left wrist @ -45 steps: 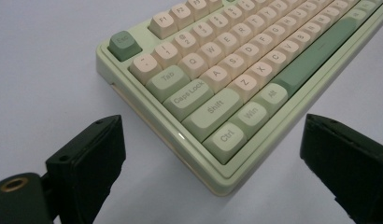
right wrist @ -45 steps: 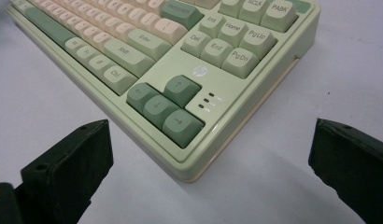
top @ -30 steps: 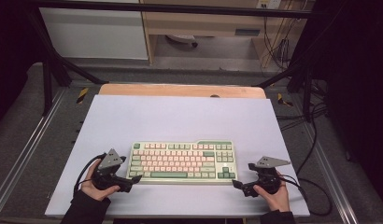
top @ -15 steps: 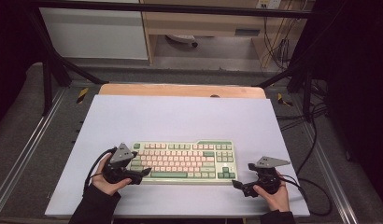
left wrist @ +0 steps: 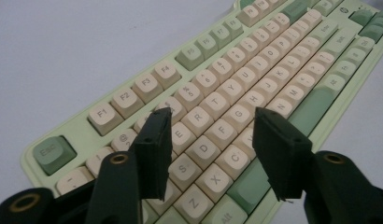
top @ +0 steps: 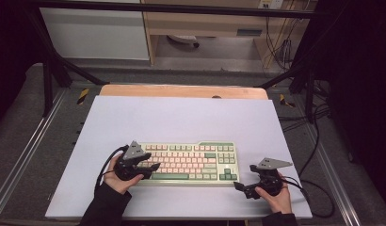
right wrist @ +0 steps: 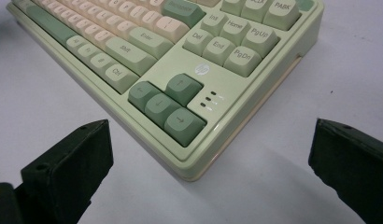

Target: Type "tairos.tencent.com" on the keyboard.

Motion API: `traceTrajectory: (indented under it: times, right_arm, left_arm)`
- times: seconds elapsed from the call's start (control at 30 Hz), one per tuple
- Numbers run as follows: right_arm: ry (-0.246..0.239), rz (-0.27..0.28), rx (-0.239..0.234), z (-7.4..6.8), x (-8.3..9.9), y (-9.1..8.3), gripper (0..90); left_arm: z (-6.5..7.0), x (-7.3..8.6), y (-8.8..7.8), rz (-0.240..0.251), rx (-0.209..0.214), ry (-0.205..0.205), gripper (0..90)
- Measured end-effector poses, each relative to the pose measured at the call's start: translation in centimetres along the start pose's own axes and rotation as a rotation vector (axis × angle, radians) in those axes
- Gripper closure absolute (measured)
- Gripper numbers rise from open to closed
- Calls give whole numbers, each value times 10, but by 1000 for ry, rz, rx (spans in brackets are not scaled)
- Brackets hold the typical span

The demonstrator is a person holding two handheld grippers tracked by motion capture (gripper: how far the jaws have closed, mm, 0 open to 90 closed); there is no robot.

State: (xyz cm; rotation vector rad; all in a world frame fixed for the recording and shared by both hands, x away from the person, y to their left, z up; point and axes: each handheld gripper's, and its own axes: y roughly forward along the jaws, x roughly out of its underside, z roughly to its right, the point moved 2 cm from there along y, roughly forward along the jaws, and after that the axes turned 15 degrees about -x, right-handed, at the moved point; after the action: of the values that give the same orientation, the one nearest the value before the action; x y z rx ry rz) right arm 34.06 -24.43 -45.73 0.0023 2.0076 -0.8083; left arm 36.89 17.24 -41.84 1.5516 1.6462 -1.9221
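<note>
my left gripper point(top: 151, 168) hovered half-closing over the stiff, light-looking green keyboard point(top: 191, 162), gripping nothing; its thin edge seemed the best hold.

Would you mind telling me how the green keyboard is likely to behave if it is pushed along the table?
The keyboard looks like a rigid plastic slab, so it should probably move as one piece without flexing. It lies flat and low on the smooth table, so tipping or rolling seems unlikely. A push at one corner, such as near the arrow keys, would likely swivel it.
</note>
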Motion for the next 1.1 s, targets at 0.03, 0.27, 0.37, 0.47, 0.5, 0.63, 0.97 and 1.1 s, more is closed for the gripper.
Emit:
traceTrajectory:
  times: [0.03, 0.27, 0.37, 0.47, 0.5, 0.63, 0.97, 1.1]
  right_arm:
    - [0, 0, -2, 0, 0, 0, 3]
    - [3, -1, -3, 0, 0, -1, 3]
    - [0, -2, -2, 0, 0, 0, 3]
    - [0, 0, -2, 0, 0, 0, 3]
    - [0, 0, -2, 0, 0, 0, 3]
    - [-1, -1, -3, 0, 0, 0, 3]
    - [0, -1, -3, 0, 0, 0, 3]
    - [-3, -2, -3, 0, 0, 0, 3]
  left_arm:
    - [1, -1, 2, -4, 2, -4, 498]
    - [3, -5, 10, -8, -3, -32, 644]
    - [5, -7, 12, -6, -6, -28, 695]
    - [7, -8, 14, -8, -6, -25, 746]
    - [7, -9, 15, -9, -5, -25, 746]
    - [10, -11, 20, -14, -4, -27, 810]
    - [15, -17, 31, -21, 10, -29, 896]
    - [15, -18, 35, -26, 15, -31, 897]
